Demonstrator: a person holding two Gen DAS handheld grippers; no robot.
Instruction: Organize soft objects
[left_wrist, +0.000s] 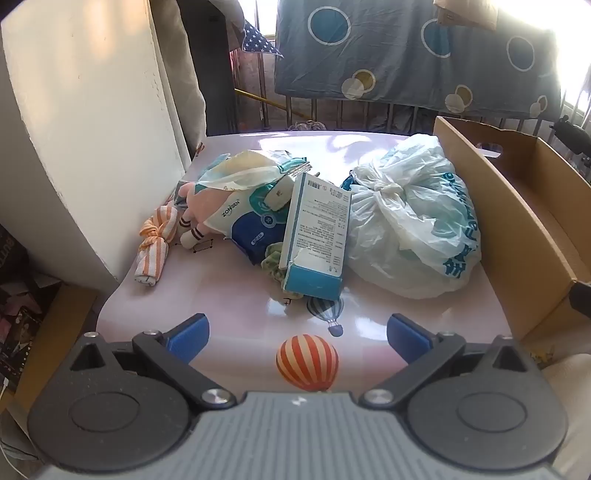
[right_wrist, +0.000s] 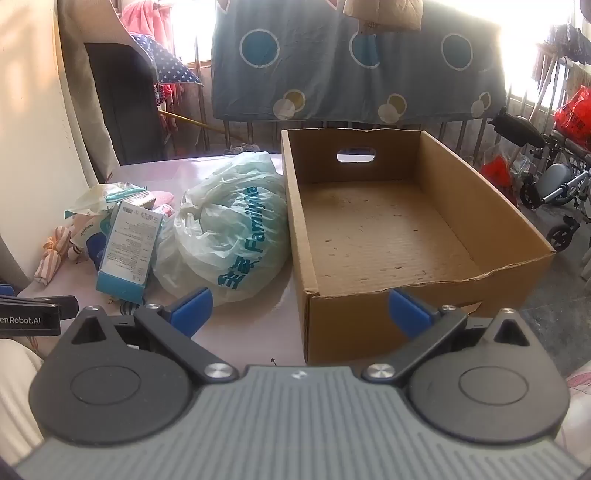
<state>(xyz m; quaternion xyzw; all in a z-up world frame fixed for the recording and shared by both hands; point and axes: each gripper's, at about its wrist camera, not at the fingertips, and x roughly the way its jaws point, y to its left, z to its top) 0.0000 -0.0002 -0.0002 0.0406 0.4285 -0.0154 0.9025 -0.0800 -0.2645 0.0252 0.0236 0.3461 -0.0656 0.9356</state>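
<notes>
left tool (left_wrist: 298, 338) wide apart | knotted plastic bag (left_wrist: 410, 218) white, crumpled; beside cardboard box (right_wrist: 373, 236)

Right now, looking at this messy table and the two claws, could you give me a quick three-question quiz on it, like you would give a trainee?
1. True or false: the cardboard box already holds some of the soft things.
2. Which thing lies right beside the box's wall?
A. the tied plastic bag
B. the orange striped cloth
C. the blue carton
3. Fill in: both the left claw and the right claw have their jaws ____.

Key: 1 false, the box is bare inside. 2 A. 3 open, with nothing between them.
</notes>
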